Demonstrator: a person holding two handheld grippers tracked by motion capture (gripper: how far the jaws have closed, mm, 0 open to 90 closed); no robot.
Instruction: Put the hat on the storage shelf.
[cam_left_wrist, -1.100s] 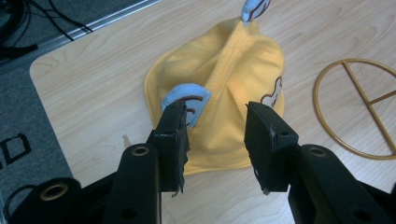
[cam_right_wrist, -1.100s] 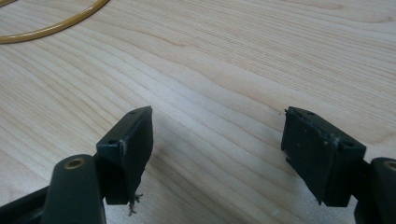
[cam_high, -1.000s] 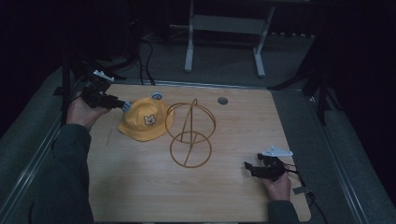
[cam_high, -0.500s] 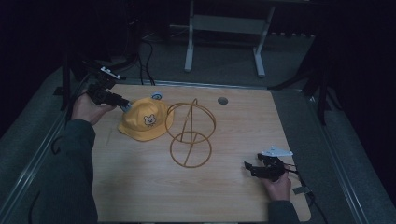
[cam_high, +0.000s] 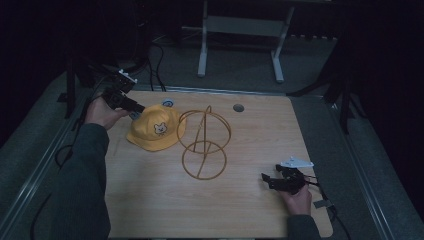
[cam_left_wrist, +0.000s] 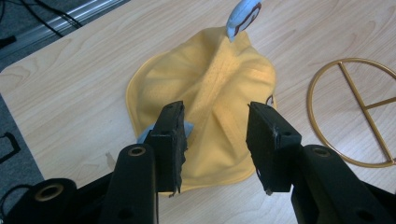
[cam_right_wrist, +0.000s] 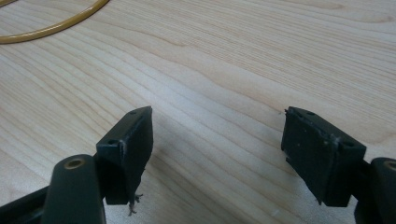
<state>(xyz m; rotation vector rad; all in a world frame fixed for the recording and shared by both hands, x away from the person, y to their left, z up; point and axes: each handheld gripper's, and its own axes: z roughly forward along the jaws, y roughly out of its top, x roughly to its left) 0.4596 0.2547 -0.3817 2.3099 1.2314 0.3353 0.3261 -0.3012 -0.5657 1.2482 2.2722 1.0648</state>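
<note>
Light wood desk (cam_high: 150, 210) w/ gold wire stand (cam_high: 204, 142) at centre; round grommet (cam_high: 238, 107) nr far edge.

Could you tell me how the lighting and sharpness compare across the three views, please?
High view: dim, the room around the table nearly black, detail soft; the yellow hat and gold wire stand read clearly. Left gripper view: bright and even, the hat sharp, the near jaws slightly soft. Right gripper view: well lit, the table's wood grain crisp, the jaws casting faint shadows.
</note>
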